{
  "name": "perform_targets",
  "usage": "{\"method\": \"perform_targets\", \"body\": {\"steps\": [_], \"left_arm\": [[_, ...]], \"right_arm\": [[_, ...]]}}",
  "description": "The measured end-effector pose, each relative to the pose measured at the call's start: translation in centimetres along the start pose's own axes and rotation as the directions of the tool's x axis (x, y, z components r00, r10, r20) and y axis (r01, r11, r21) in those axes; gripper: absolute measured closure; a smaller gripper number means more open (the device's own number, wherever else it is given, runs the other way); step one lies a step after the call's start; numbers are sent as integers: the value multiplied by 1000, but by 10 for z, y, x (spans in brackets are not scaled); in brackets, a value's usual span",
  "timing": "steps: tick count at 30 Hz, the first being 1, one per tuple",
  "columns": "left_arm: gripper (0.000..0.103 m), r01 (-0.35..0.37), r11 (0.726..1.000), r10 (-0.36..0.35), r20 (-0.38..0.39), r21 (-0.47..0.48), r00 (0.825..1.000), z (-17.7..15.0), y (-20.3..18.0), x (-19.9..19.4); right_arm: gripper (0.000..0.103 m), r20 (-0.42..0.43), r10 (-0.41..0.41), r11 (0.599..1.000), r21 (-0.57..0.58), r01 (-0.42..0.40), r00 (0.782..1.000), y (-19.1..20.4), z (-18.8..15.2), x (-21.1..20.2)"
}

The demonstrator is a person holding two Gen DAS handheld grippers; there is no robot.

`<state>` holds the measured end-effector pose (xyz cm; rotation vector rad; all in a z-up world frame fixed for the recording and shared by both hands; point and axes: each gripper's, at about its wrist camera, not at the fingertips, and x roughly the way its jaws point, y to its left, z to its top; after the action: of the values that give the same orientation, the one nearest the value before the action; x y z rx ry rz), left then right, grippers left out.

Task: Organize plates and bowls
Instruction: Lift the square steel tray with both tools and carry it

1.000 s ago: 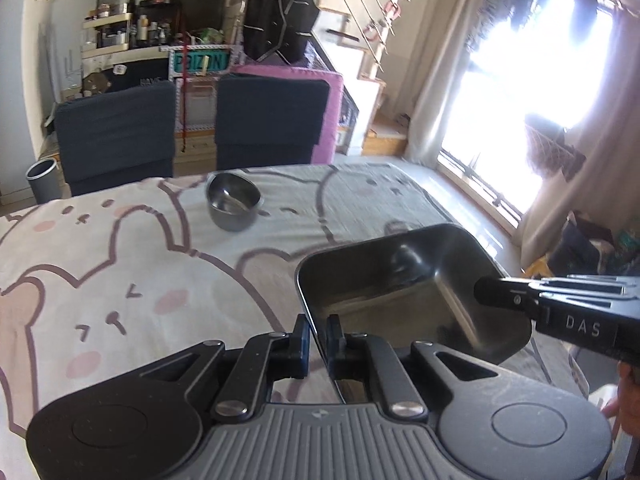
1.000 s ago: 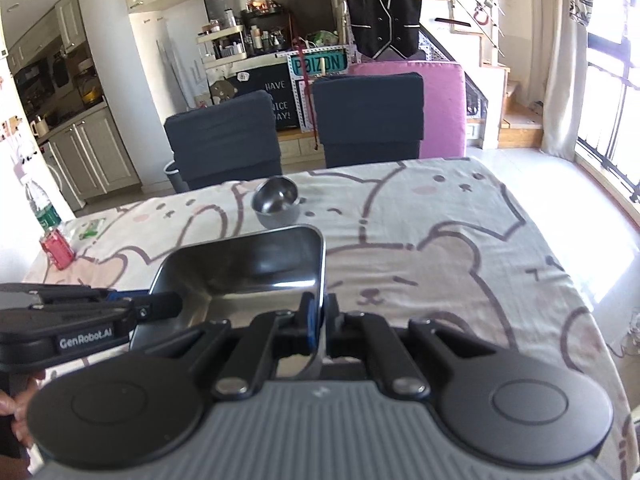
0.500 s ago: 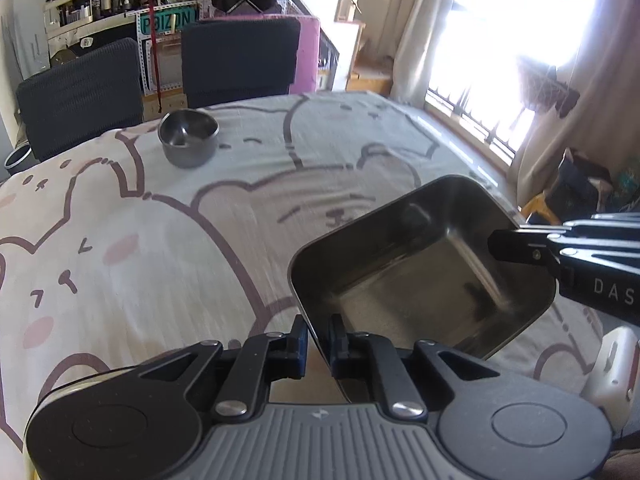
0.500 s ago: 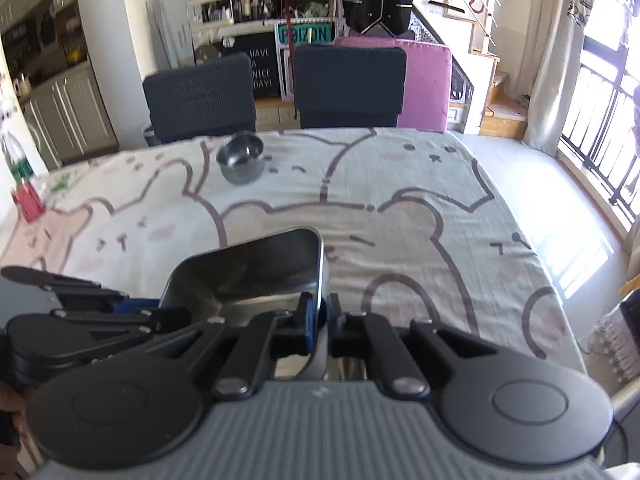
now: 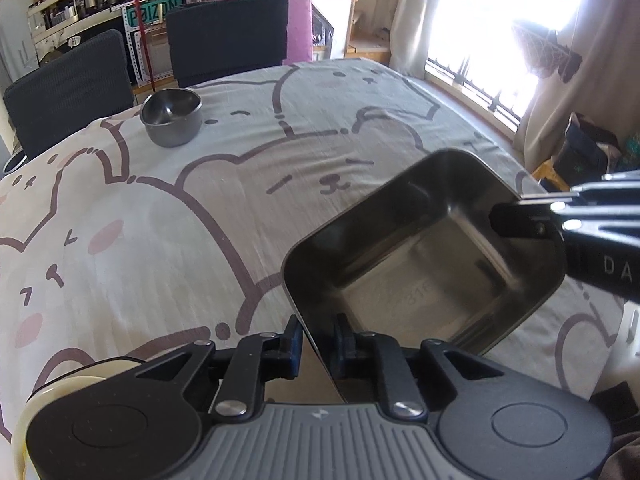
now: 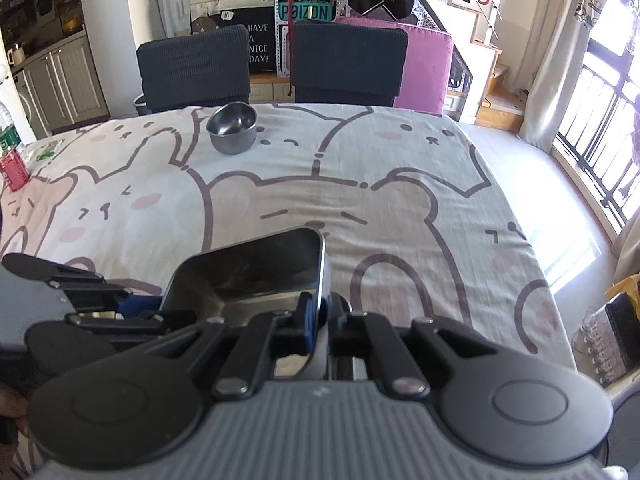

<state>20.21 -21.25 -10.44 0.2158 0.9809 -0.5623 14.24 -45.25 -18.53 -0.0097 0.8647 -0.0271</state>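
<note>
A square steel tray (image 5: 420, 272) hangs low over the near right part of the bear-print tablecloth (image 5: 200, 220); whether it rests on the cloth I cannot tell. My left gripper (image 5: 318, 336) straddles the tray's near rim. Its jaws are opening, and a small gap shows on each side of the rim. My right gripper (image 6: 318, 320) is shut on the tray's (image 6: 248, 276) right rim. Its dark fingers (image 5: 520, 220) reach in over the far right corner in the left wrist view. A small round steel bowl (image 5: 171, 118) (image 6: 233, 128) stands upright at the far side of the table.
Two dark chairs (image 6: 192, 68) (image 6: 348, 64) and a pink one stand behind the table. A red can (image 6: 12, 168) sits at the far left edge. A cream round rim (image 5: 40, 400) shows under my left gripper. The table's right edge drops off towards the window.
Both grippers sank with the tray towards the tablecloth and tipped further down. The gap between the left jaws around the rim widened. The round bowl stayed put.
</note>
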Motion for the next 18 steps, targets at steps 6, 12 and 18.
{"method": "perform_targets", "body": {"steps": [6,12,18], "left_arm": [[84,-13,1000,13,-12,21,1000,-1,-2,4],[85,-27,999,28,-28,42,999,-4,-4,9],[85,-22,997,25,-36,72,999,-7,-11,13]], "right_arm": [[95,-28,-5,1000,-12,5,1000,0,0,7],[96,-60,-34,998,-51,31,998,7,-1,18],[96,-88,-49,998,-52,45,995,5,-3,29]]}}
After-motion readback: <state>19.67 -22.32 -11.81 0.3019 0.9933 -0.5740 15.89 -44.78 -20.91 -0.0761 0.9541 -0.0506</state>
